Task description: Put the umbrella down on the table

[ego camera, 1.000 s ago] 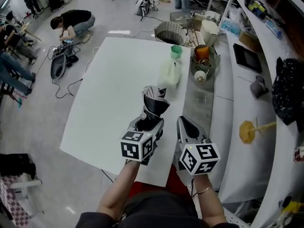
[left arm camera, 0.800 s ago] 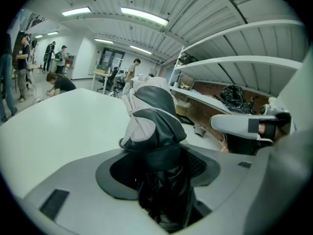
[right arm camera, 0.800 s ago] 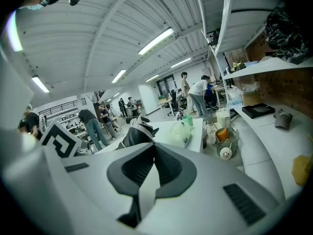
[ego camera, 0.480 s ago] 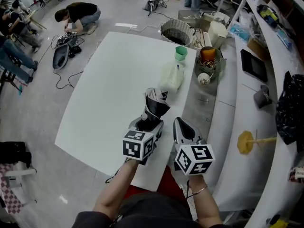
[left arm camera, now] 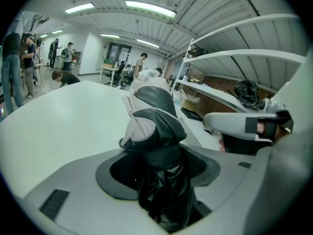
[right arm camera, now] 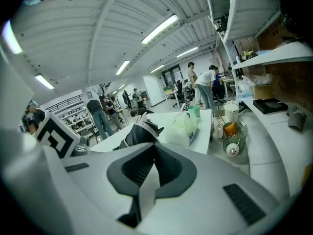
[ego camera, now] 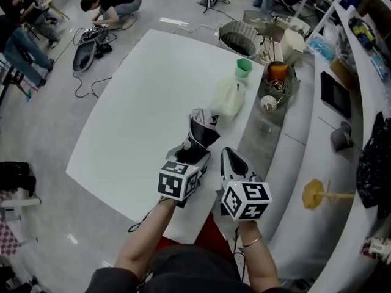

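Observation:
A folded black-and-white umbrella (ego camera: 202,129) stands upright over the near right part of the white table (ego camera: 140,102). My left gripper (ego camera: 193,155) is shut on its lower black part. In the left gripper view the umbrella (left arm camera: 152,119) rises from between the jaws of the left gripper (left arm camera: 164,180). My right gripper (ego camera: 230,159) hangs just to the right of the left one, over the table's right edge. In its own view the right gripper (right arm camera: 148,173) has its jaws pressed together with nothing in them, and the umbrella (right arm camera: 138,134) shows to the left, beyond the jaws.
A translucent plastic bag (ego camera: 227,99) and a green cup (ego camera: 244,68) sit at the table's far right edge. A wire basket (ego camera: 276,81) and a yellow object (ego camera: 315,193) are on the counter to the right. A woven basket (ego camera: 238,38) and a crouching person (ego camera: 116,2) are on the floor beyond.
The head view has shifted, so the table sits higher and further right in the frame. Both grippers and the umbrella keep the same pose relative to each other.

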The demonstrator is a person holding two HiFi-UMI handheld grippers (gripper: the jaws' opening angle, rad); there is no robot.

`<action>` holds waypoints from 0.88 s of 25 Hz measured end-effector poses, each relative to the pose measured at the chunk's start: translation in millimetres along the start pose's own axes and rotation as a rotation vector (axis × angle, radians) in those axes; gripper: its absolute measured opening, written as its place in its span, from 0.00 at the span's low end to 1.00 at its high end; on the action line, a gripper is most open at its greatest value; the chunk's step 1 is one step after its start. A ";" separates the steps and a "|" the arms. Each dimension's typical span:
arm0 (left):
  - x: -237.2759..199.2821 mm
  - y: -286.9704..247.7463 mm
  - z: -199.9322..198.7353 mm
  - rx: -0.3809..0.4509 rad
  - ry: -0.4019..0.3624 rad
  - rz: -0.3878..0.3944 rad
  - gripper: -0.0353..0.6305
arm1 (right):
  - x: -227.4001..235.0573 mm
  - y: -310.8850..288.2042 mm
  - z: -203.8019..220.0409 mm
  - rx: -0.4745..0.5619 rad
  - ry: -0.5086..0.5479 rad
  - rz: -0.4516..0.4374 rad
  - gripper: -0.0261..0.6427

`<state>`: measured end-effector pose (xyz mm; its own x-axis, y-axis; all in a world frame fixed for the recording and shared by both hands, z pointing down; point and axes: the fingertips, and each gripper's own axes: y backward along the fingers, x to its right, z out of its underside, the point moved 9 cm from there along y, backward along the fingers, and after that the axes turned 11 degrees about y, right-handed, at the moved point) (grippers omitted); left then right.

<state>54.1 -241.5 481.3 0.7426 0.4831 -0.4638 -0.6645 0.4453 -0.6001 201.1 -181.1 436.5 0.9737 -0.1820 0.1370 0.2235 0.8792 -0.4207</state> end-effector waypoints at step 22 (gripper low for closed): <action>-7.4 -33.3 10.9 -0.119 -0.023 -0.067 0.44 | 15.5 -28.2 9.3 -0.083 -0.004 -0.023 0.07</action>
<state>69.8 -251.7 511.9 0.7817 0.4733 -0.4061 -0.5982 0.3848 -0.7029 209.5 -204.6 458.8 0.9682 -0.1995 0.1511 0.2486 0.8355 -0.4899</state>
